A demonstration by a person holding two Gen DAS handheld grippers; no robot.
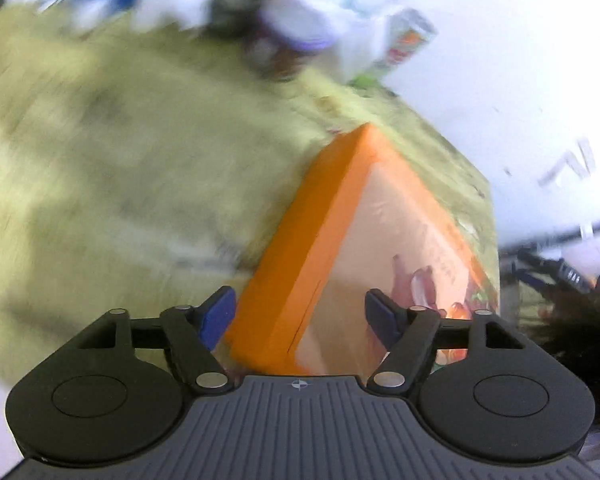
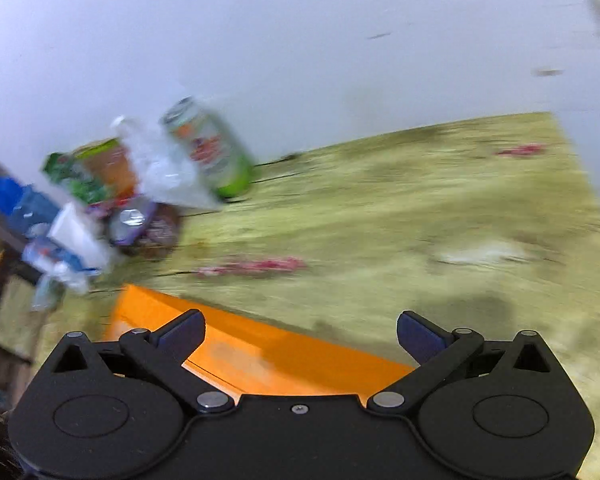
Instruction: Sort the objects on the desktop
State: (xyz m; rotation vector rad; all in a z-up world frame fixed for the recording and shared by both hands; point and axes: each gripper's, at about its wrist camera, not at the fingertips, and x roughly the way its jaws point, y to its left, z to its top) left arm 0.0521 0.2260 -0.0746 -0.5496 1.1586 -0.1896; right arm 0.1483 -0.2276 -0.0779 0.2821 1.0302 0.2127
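Both views motion-blurred. Left tool (image 1: 300, 316): fingers spread apart, straddling the near end of the orange box (image 1: 340, 248), no visible contact; camera rolled, tabletop (image 1: 120, 160) tilts. Box lies on the olive tabletop near its right edge. Right tool (image 2: 300, 336): fingers apart, empty, hovering above the box's long orange side. Clutter pile with a green can (image 2: 212, 148) at far left by the wall.
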